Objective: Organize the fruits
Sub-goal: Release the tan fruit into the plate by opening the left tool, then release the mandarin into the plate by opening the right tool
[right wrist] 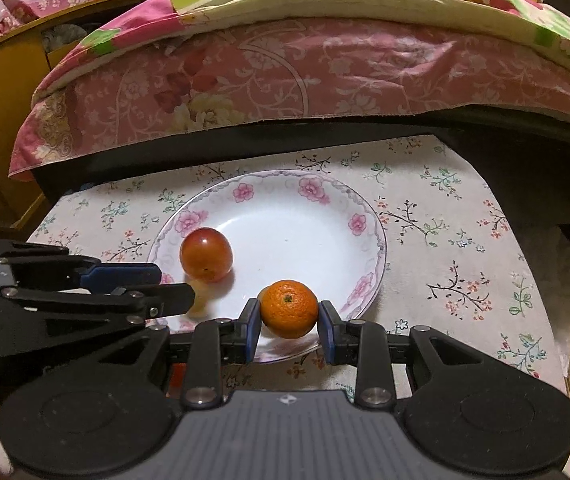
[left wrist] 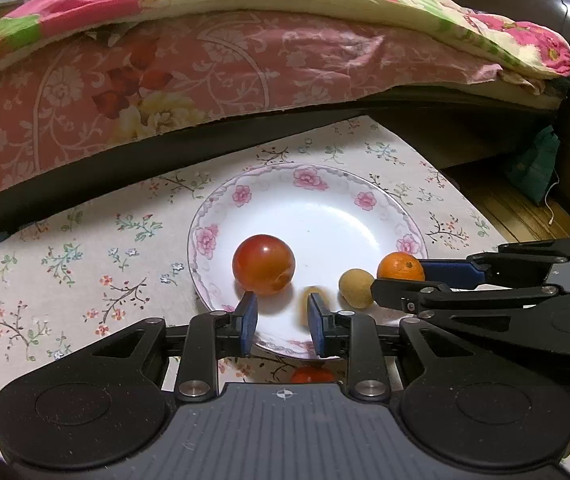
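Note:
A white plate with pink flowers (left wrist: 365,200) (right wrist: 245,194) sits on the floral tablecloth. A red tomato (left wrist: 263,264) (right wrist: 206,255) lies on its left part. A yellow-tan fruit (left wrist: 356,287) lies near the front, and a small blurred tan fruit (left wrist: 310,298) shows just ahead of my left gripper (left wrist: 281,322), which is open and empty over the plate's front rim. My right gripper (right wrist: 289,322) is closed on the orange (right wrist: 289,308) (left wrist: 400,266) over the plate's front right. The left gripper also shows in the right wrist view (right wrist: 157,284).
A bed with pink floral bedding (left wrist: 245,60) (right wrist: 325,68) rises right behind the table. A red fruit (left wrist: 312,374) lies on the cloth under my left gripper. A dark nightstand and green bag (left wrist: 533,164) stand at the right. A yellow wooden cabinet (right wrist: 1,92) is at the left.

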Motion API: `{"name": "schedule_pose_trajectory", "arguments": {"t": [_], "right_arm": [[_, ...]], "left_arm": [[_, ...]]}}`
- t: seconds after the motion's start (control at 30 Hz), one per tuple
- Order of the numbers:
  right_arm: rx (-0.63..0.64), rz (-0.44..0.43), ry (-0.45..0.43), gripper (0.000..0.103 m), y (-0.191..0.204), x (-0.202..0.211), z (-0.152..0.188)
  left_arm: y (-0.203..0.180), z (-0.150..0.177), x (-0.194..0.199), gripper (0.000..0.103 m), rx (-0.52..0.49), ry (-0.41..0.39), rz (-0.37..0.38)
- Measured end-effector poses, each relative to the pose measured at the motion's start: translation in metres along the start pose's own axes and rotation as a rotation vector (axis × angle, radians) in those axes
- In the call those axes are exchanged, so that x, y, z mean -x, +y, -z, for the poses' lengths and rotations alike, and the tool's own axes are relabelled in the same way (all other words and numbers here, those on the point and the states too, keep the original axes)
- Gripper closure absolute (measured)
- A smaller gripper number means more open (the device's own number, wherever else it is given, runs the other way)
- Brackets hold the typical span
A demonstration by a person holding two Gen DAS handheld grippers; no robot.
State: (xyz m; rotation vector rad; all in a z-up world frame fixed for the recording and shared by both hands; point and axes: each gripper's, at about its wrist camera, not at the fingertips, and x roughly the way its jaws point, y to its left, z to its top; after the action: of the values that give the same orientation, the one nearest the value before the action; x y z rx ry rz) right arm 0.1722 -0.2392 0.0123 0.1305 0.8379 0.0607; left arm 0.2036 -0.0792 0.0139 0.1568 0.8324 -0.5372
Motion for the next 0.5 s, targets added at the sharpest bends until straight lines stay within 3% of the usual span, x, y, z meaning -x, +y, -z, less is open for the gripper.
{"name": "schedule_pose_trajectory", "arguments": {"t": [0.5], "right_arm": [[-0.04, 0.006, -0.039, 0.072, -0.007, 0.006, -0.004]], "left_arm": [[0.007, 0.004, 0.011, 0.067, -0.007, -0.003, -0.025]]}}
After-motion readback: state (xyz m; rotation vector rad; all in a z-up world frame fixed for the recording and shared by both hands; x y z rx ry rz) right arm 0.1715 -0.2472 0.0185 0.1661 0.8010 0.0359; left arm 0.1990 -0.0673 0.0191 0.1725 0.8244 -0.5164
